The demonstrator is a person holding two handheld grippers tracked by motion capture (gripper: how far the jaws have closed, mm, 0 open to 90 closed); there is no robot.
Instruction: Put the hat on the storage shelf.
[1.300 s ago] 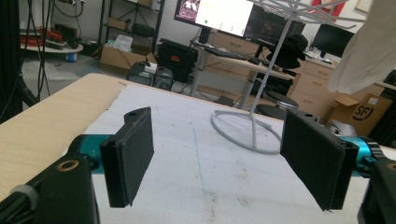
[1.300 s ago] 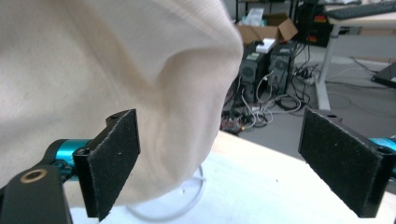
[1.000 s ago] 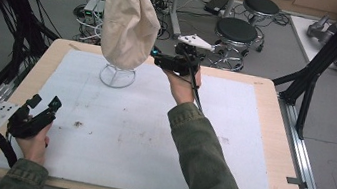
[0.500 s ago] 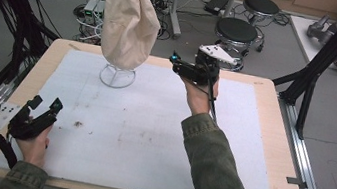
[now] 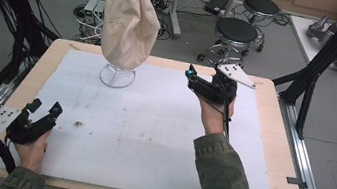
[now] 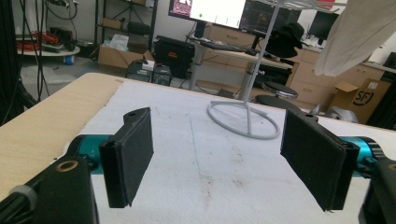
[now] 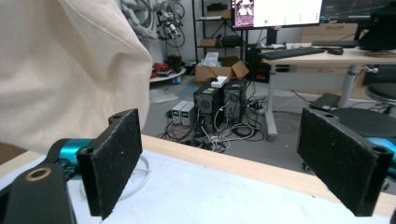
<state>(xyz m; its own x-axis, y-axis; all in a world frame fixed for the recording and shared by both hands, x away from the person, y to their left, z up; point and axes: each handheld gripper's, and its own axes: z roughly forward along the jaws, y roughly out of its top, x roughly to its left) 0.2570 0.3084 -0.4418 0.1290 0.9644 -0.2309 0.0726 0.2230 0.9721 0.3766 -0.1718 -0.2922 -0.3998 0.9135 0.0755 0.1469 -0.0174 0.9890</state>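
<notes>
1. Left gripper (image 5: 45, 111): resting low at the near-left corner of the table (image 5: 268, 155), on the white mat (image 5: 152, 122). Jaws wide apart, nothing between them. Held by the person's left hand (image 5: 32, 147). In the left gripper view (image 6: 217, 154) the jaws point across the mat toward the stand's ring base.
2. Small dark stain (image 5: 78, 124) on the mat just right of the left gripper, not touching it.
3. Cream cloth bag (image 5: 129, 20): hangs on the white wire stand (image 5: 117, 76) at the far-left part of the mat. Bag bottom sits just above the ring base; the ring is flat on the mat. In the left gripper view the stand's base (image 6: 243, 119) and post are plain to see, with a corner of the bag (image 6: 355, 37) at top right.
4. Right gripper (image 5: 190, 75): lifted above the mat at far centre-right, to the right of the bag and clearly apart from it. Pointing left toward the bag. Jaws spread open, empty. Held by the right hand (image 5: 214, 114), green sleeve (image 5: 224, 179) behind it.
5. Right gripper view (image 7: 219, 163): bag (image 7: 65, 70) is at upper left, beyond the left jaw, not between the jaws. Far table edge runs across behind the jaws.
6. Two black stools (image 5: 236, 31) stand on the floor beyond the table's far edge, behind the right gripper.
</notes>
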